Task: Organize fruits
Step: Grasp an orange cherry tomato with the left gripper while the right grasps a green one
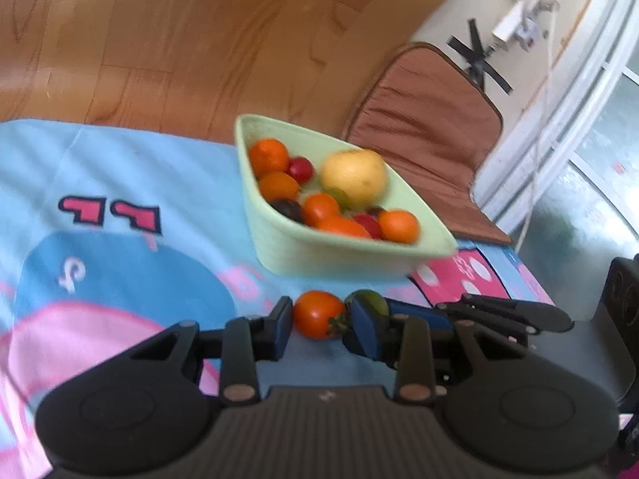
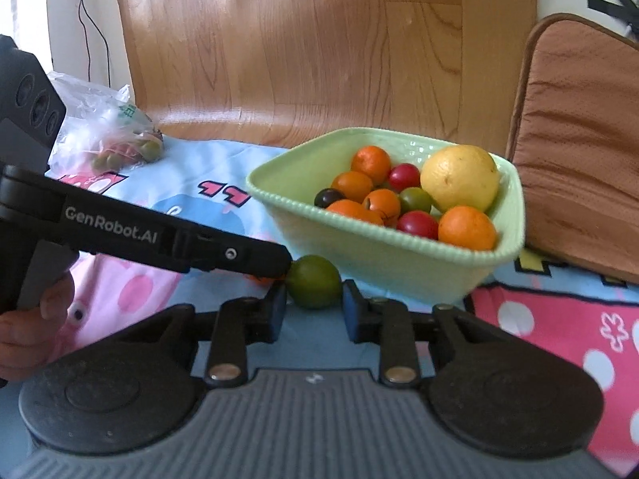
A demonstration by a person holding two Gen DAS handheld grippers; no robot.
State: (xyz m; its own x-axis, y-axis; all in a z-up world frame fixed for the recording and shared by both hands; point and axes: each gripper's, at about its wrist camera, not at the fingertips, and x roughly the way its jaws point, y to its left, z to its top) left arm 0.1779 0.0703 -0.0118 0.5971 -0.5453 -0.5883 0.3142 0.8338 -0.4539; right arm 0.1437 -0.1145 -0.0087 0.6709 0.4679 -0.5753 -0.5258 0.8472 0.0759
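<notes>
Left gripper (image 1: 319,315), marked "GenRobot.AI", clamps a red tomato (image 1: 317,313); right gripper (image 2: 313,299) clamps a green tomato (image 2: 314,286), both at the green basket's (image 2: 359,255) six o'clock.

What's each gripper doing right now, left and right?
Left gripper: shut on the orange tomato.
Right gripper: shut on the green tomato.
</notes>
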